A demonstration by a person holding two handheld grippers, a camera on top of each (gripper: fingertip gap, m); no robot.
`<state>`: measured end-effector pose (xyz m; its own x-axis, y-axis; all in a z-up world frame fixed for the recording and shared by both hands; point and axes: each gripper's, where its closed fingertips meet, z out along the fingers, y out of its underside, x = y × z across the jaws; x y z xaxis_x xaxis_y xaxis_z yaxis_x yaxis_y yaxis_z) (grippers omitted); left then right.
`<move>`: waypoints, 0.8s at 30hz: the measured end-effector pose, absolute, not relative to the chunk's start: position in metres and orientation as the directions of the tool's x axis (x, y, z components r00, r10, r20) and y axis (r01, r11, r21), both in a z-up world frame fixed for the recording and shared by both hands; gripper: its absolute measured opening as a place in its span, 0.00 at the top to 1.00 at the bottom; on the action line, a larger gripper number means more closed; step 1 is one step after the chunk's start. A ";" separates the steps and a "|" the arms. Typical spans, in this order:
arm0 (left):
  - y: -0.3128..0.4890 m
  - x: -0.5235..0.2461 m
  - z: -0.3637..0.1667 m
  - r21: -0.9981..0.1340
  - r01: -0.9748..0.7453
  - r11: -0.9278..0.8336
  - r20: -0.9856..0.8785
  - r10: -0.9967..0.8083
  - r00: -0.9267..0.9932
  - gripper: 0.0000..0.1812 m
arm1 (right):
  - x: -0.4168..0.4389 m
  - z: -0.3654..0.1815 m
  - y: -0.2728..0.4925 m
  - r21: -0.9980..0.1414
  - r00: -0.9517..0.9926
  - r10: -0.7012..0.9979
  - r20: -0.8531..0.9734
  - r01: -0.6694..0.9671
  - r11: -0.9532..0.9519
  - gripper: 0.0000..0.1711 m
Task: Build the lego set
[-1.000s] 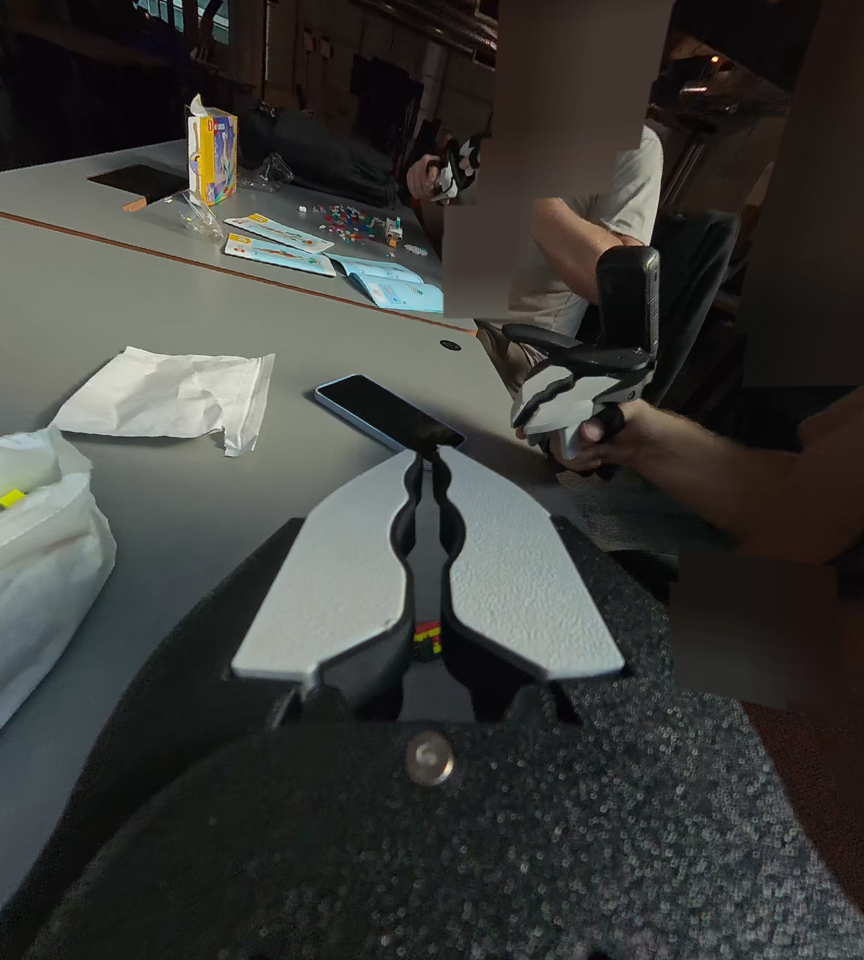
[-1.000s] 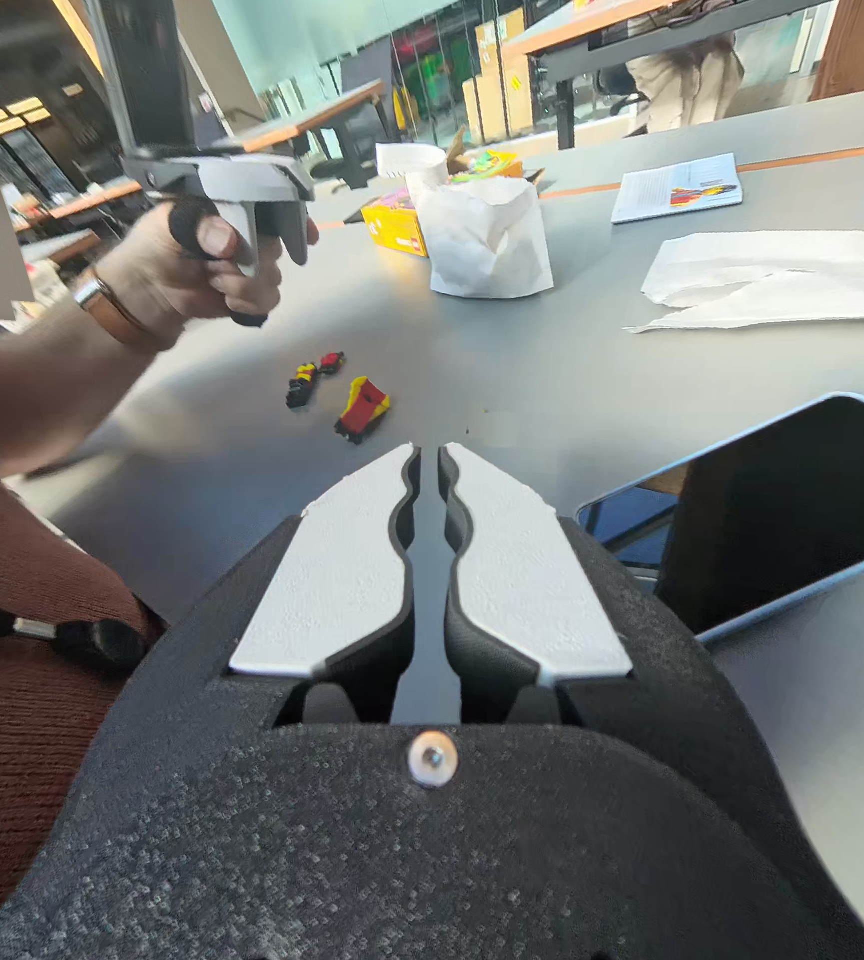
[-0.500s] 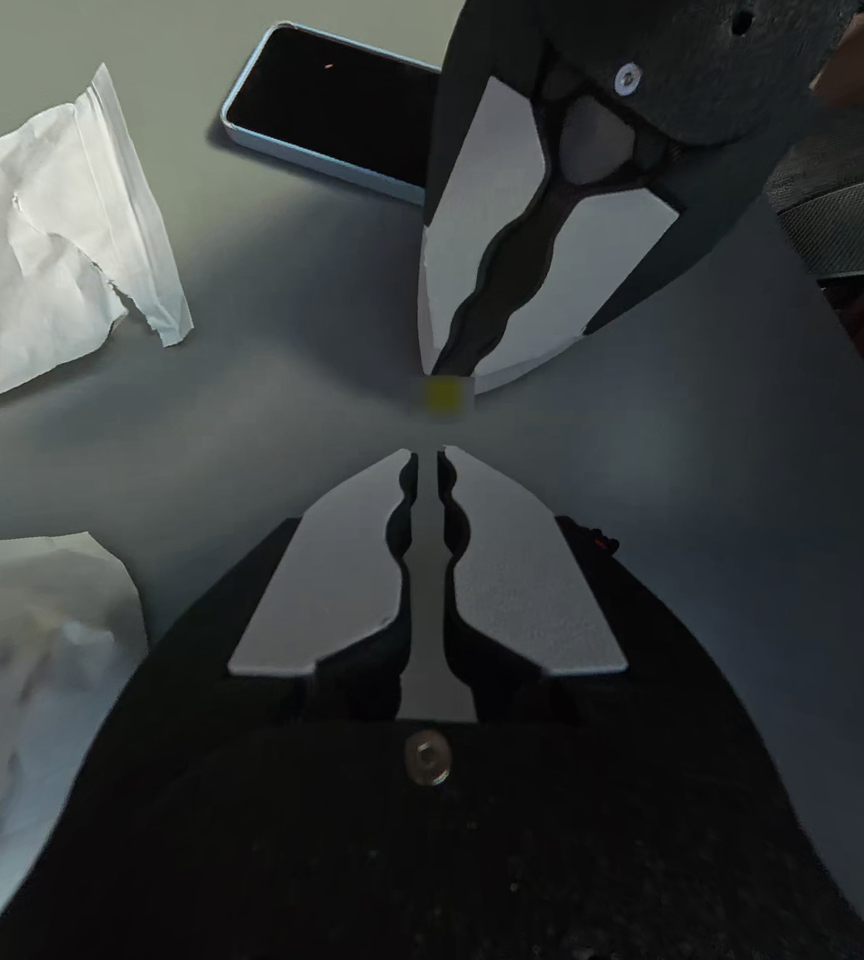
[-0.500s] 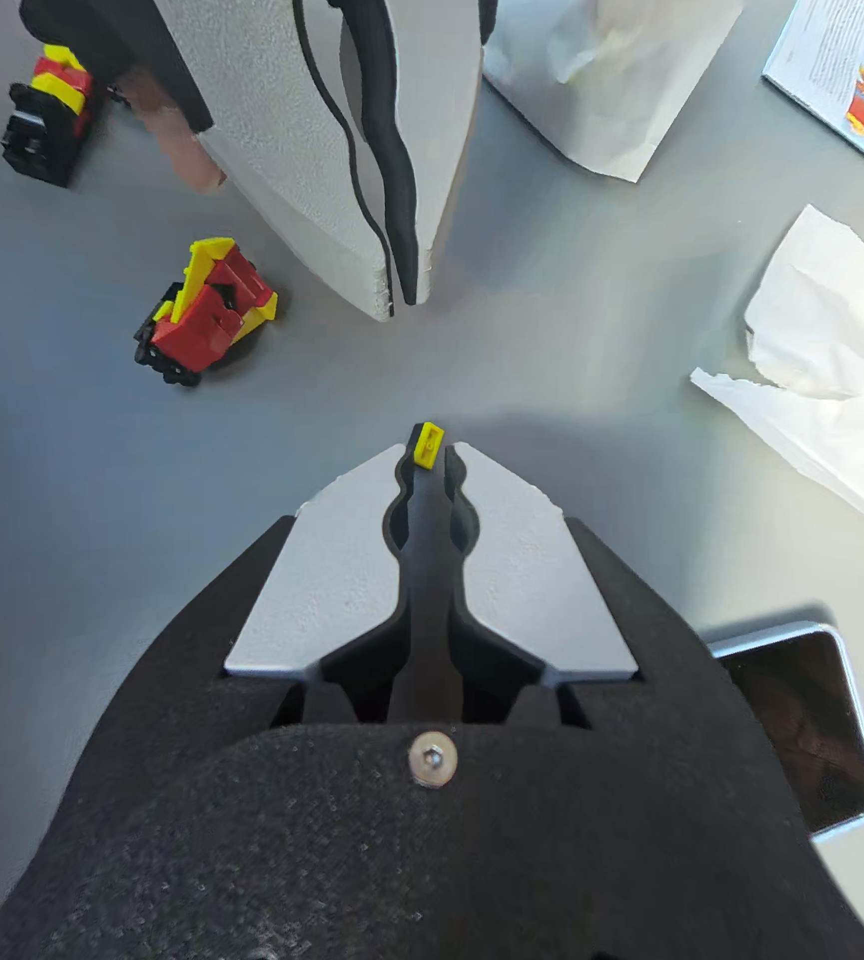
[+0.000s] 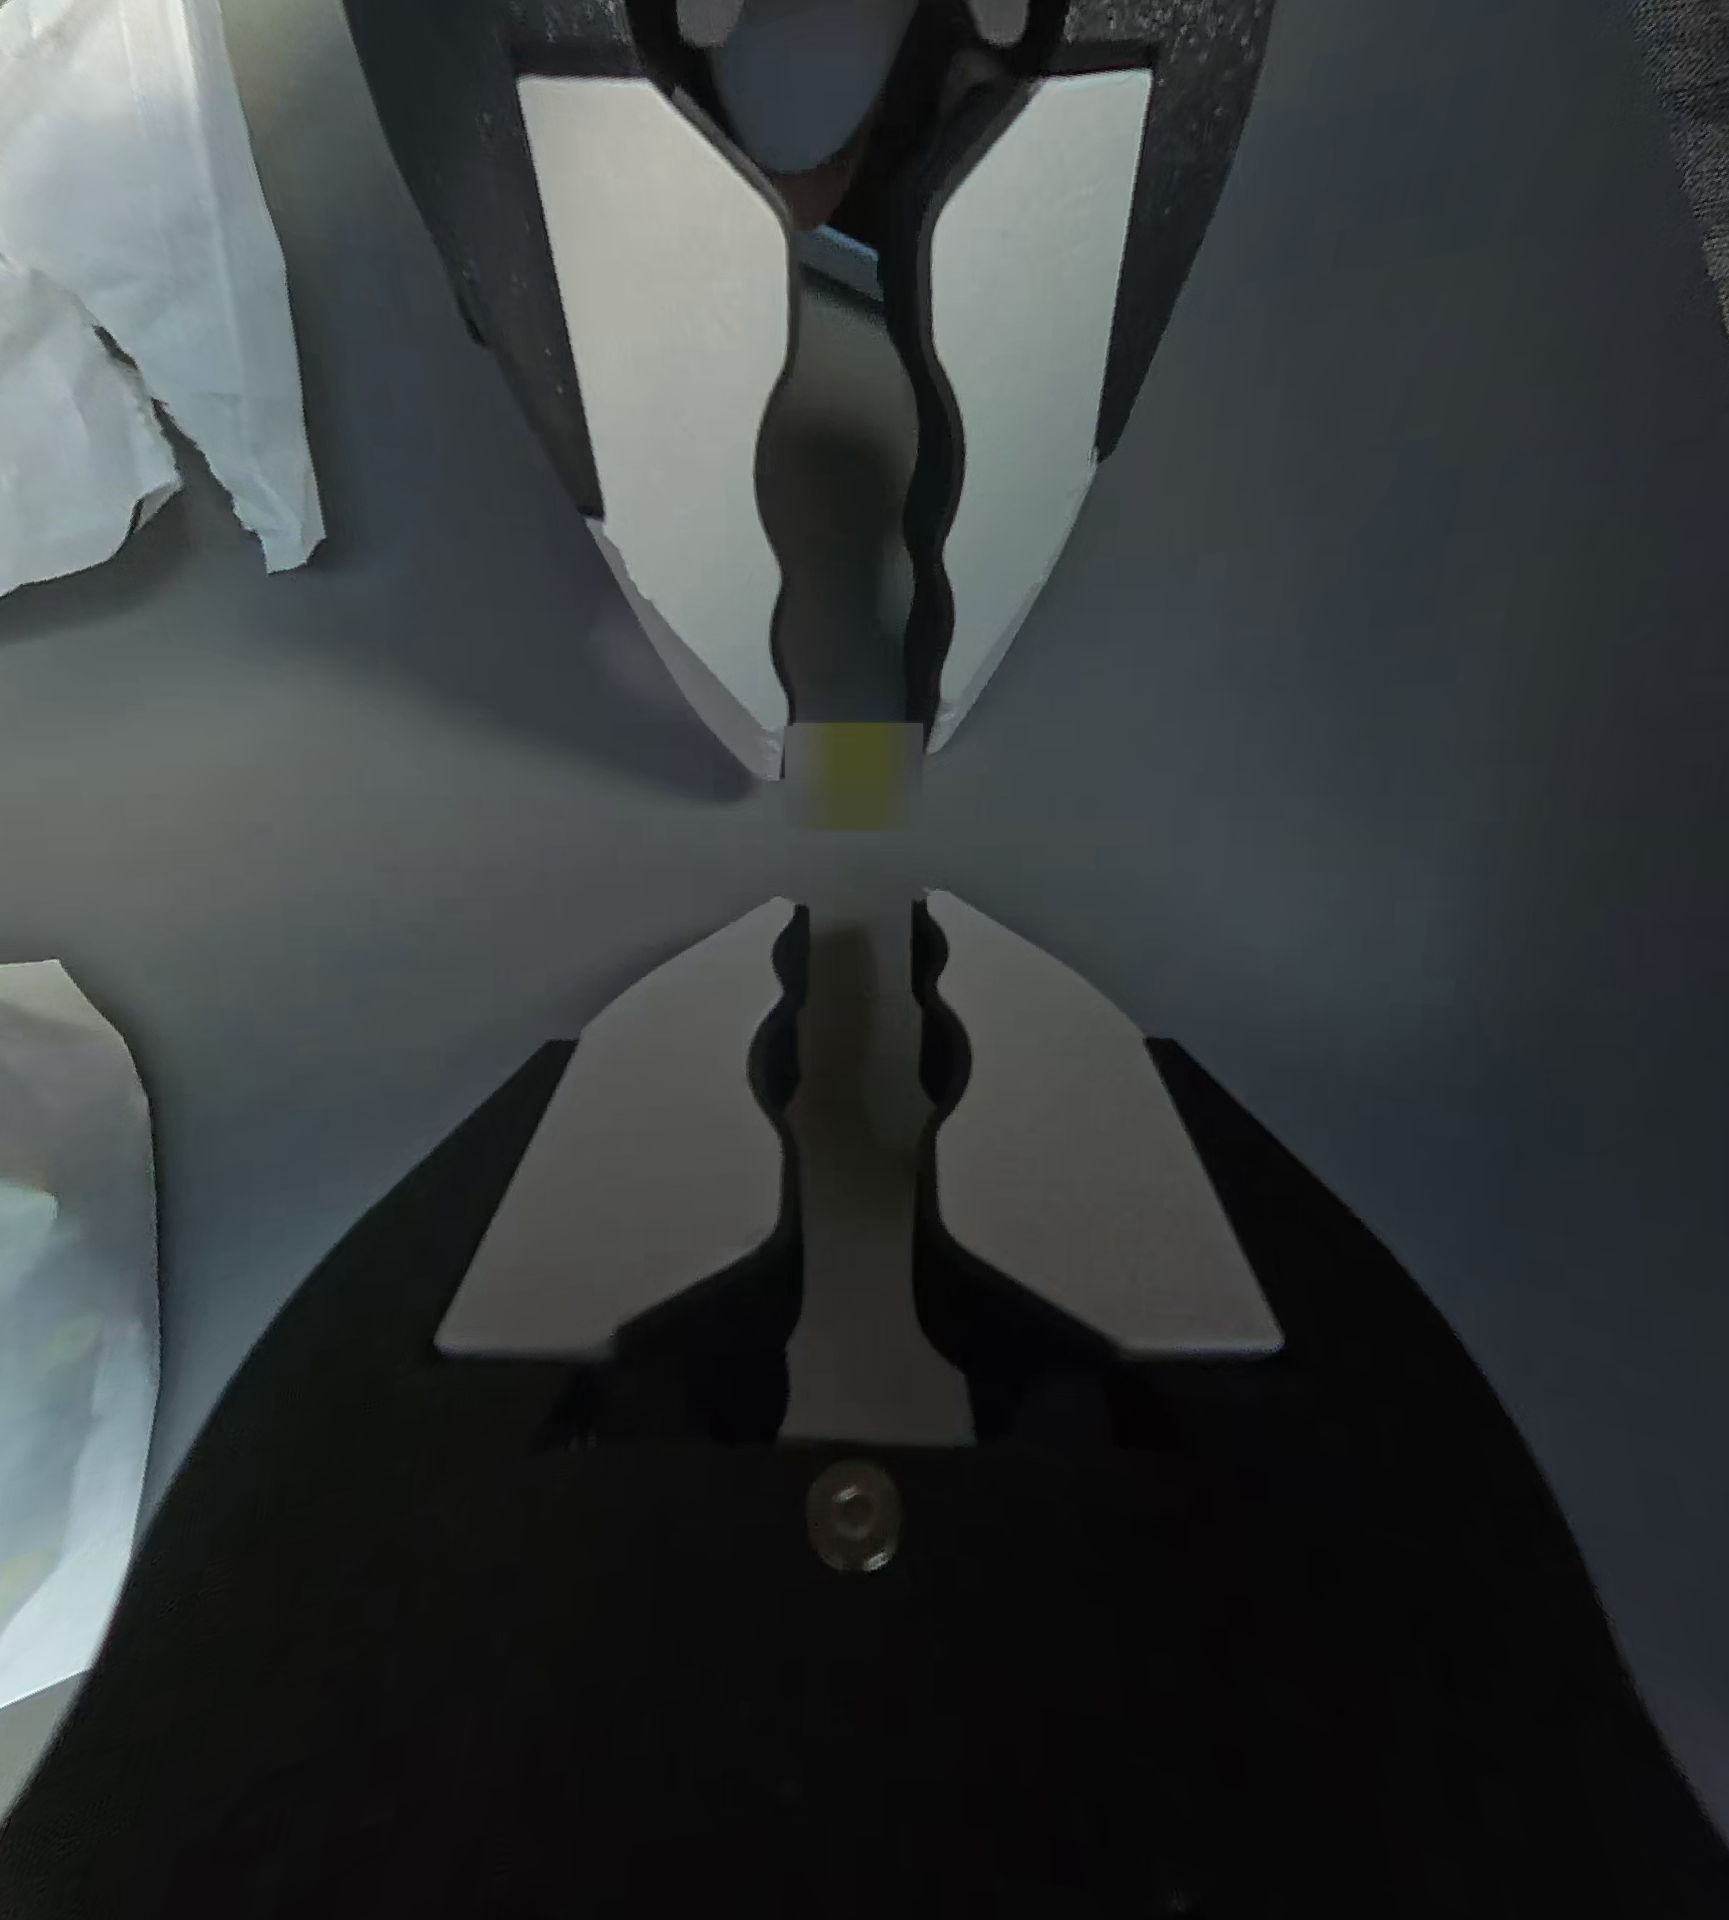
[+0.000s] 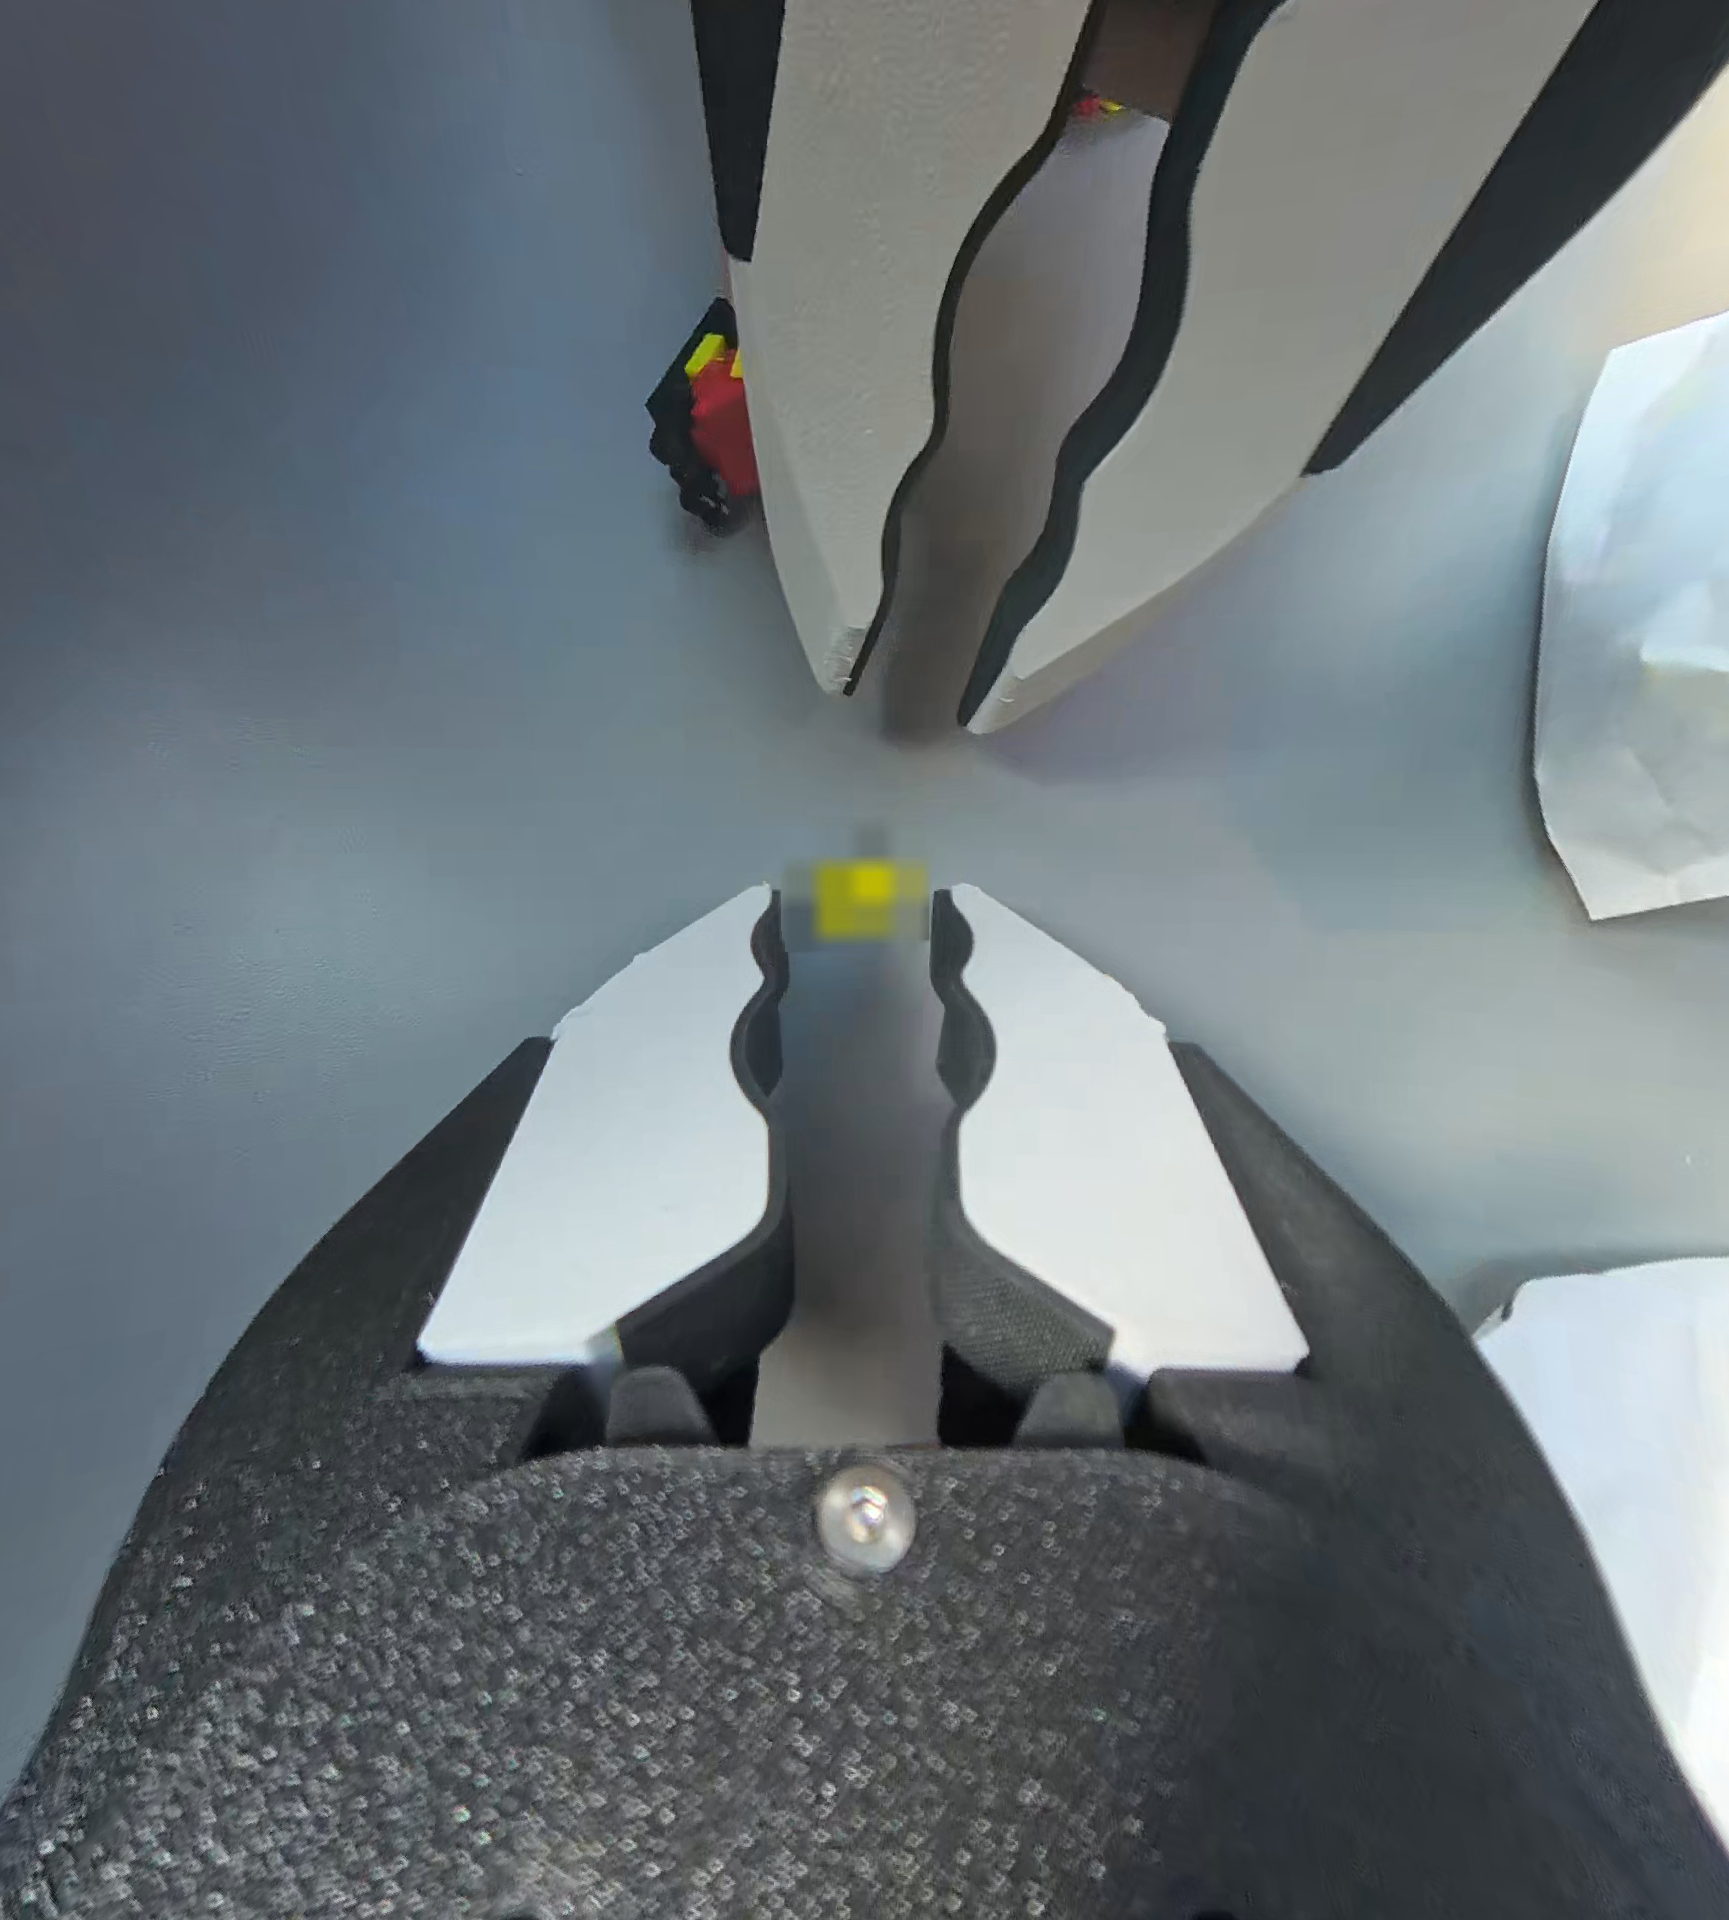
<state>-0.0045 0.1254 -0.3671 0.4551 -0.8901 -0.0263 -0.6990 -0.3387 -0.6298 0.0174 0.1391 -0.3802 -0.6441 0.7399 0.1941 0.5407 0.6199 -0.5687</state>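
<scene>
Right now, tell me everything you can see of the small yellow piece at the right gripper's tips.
The yellow piece is tiny, blocky and plastic-looking, blurred in both views, so studs or finer shape cannot be told. It sits between the tips of the right gripper, which appear to close on it, over the grey table. The left gripper points at it from opposite, apart from it.

Right gripper (image 6: 858,902) pinches a small yellow brick (image 6: 865,900) at its tips; left gripper (image 6: 910,698) faces it, apart, red-black-yellow lego chunk (image 6: 709,421) just beside that one.
</scene>
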 end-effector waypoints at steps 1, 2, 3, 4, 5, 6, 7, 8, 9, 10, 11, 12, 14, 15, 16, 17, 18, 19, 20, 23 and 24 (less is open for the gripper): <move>0.126 -0.005 -0.365 -0.636 -0.692 -0.342 -0.022 -0.888 0.460 0.90 | 0.016 -0.381 0.140 -0.558 -0.655 0.731 0.194 0.539 0.631 0.85; 0.127 -0.006 -0.364 -0.640 -0.687 -0.346 -0.019 -0.886 0.463 0.90 | 0.015 -0.382 0.140 -0.552 -0.662 0.725 0.188 0.540 0.636 0.85; 0.128 -0.006 -0.363 -0.642 -0.684 -0.347 -0.018 -0.885 0.465 0.90 | 0.015 -0.382 0.139 -0.554 -0.669 0.722 0.176 0.539 0.634 0.86; 0.129 -0.007 -0.362 -0.643 -0.683 -0.346 -0.019 -0.885 0.465 0.90 | 0.014 -0.382 0.141 -0.555 -0.669 0.723 0.172 0.541 0.632 0.88; 0.129 -0.007 -0.362 -0.644 -0.683 -0.344 -0.020 -0.885 0.465 0.90 | 0.015 -0.382 0.142 -0.553 -0.669 0.723 0.170 0.543 0.632 0.89; 0.129 -0.006 -0.362 -0.643 -0.684 -0.344 -0.017 -0.887 0.462 0.90 | 0.015 -0.381 0.142 -0.558 -0.669 0.725 0.163 0.544 0.627 0.90; 0.129 -0.006 -0.363 -0.642 -0.685 -0.344 -0.014 -0.888 0.459 0.90 | 0.015 -0.380 0.141 -0.566 -0.668 0.728 0.155 0.544 0.620 0.91; 0.129 -0.006 -0.364 -0.642 -0.685 -0.344 -0.013 -0.889 0.458 0.90 | 0.016 -0.380 0.141 -0.568 -0.667 0.729 0.154 0.544 0.617 0.95; 0.130 -0.006 -0.365 -0.639 -0.687 -0.345 -0.011 -0.889 0.457 0.90 | 0.016 -0.380 0.140 -0.575 -0.666 0.729 0.155 0.540 0.615 0.98; 0.130 -0.005 -0.367 -0.637 -0.690 -0.345 -0.010 -0.891 0.455 0.90 | 0.015 -0.380 0.139 -0.585 -0.662 0.734 0.150 0.539 0.606 0.98; 0.130 -0.006 -0.368 -0.634 -0.692 -0.345 -0.010 -0.891 0.453 0.90 | 0.016 -0.380 0.139 -0.594 -0.657 0.740 0.145 0.540 0.596 0.98; 0.130 -0.006 -0.369 -0.631 -0.694 -0.346 -0.012 -0.891 0.455 0.90 | 0.016 -0.380 0.140 -0.593 -0.651 0.745 0.147 0.545 0.593 0.97; 0.131 -0.008 -0.370 -0.629 -0.695 -0.348 -0.014 -0.889 0.458 0.90 | 0.019 -0.380 0.145 -0.568 -0.624 0.765 0.161 0.576 0.588 0.91; 0.131 -0.007 -0.369 -0.633 -0.693 -0.344 -0.012 -0.891 0.454 0.90 | 0.019 -0.379 0.149 -0.562 -0.591 0.790 0.166 0.602 0.568 0.91; 0.132 -0.006 -0.368 -0.636 -0.695 -0.336 -0.011 -0.896 0.443 0.90 | 0.020 -0.377 0.150 -0.569 -0.559 0.813 0.161 0.621 0.539 0.92; 0.133 -0.006 -0.368 -0.636 -0.701 -0.323 -0.017 -0.902 0.432 0.90 | 0.021 -0.376 0.150 -0.574 -0.528 0.835 0.154 0.641 0.510 0.94; 0.137 -0.006 -0.370 -0.632 -0.708 -0.315 -0.026 -0.905 0.425 0.90 | 0.023 -0.377 0.150 -0.572 -0.499 0.855 0.144 0.663 0.483 0.95; 0.140 -0.006 -0.372 -0.620 -0.716 -0.320 -0.022 -0.905 0.424 0.90 | 0.023 -0.377 0.149 -0.578 -0.458 0.879 0.134 0.684 0.445 0.95; 0.142 -0.004 -0.375 -0.606 -0.720 -0.337 -0.002 -0.905 0.425 0.91 | 0.023 -0.375 0.151 -0.581 -0.423 0.895 0.140 0.697 0.420 0.95; 0.145 0.003 -0.380 -0.592 -0.719 -0.365 0.031 -0.901 0.432 0.90 | 0.019 -0.368 0.163 -0.579 -0.438 0.850 0.293 0.626 0.522 0.91; 0.145 0.004 -0.382 -0.586 -0.720 -0.372 0.032 -0.898 0.439 0.90 | 0.017 -0.367 0.161 -0.588 -0.478 0.822 0.310 0.583 0.561 0.91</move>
<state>0.0042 0.1452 -0.3821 0.4385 -0.8982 0.0315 -0.7200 -0.3721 -0.5858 0.0168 0.1606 -0.3671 -0.4785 0.8216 0.3100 0.5827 0.5612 -0.5878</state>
